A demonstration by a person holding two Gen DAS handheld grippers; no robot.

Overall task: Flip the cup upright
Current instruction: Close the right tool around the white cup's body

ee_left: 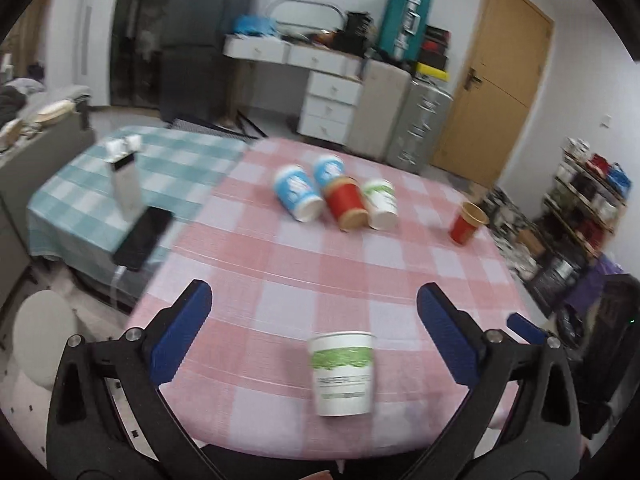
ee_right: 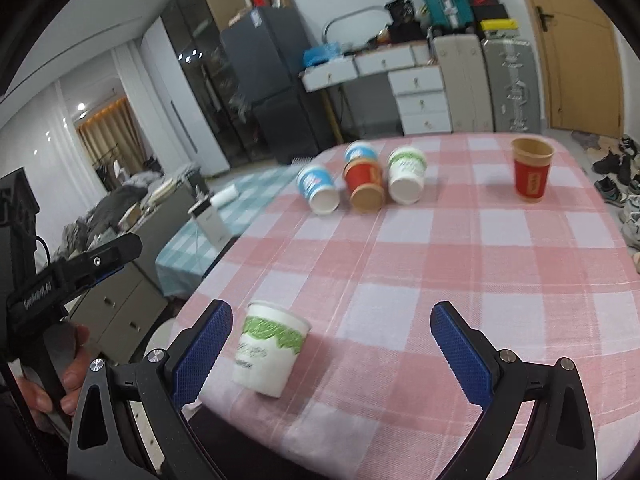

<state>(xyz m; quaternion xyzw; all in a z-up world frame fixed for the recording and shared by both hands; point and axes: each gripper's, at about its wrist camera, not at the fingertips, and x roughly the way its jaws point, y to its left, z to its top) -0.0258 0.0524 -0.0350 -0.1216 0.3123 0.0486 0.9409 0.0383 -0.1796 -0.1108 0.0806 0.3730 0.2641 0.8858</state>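
Observation:
A white paper cup with a green band (ee_left: 342, 374) stands upright near the front edge of the pink checked table (ee_left: 280, 264), between my open left gripper's (ee_left: 314, 302) blue fingers, untouched. It also shows in the right wrist view (ee_right: 269, 348), just right of the left finger of my open, empty right gripper (ee_right: 332, 320). Farther back several cups lie on their sides: two blue (ee_left: 298, 192), one red (ee_left: 346, 204), one white and green (ee_left: 382, 202). A red cup (ee_left: 466, 222) stands upright at the far right.
A lower table with a teal checked cloth (ee_left: 172, 168) stands to the left, holding a white box (ee_left: 126, 190) and a black phone (ee_left: 144, 238). Drawers, suitcases and a door line the back wall. Shelves stand at the right.

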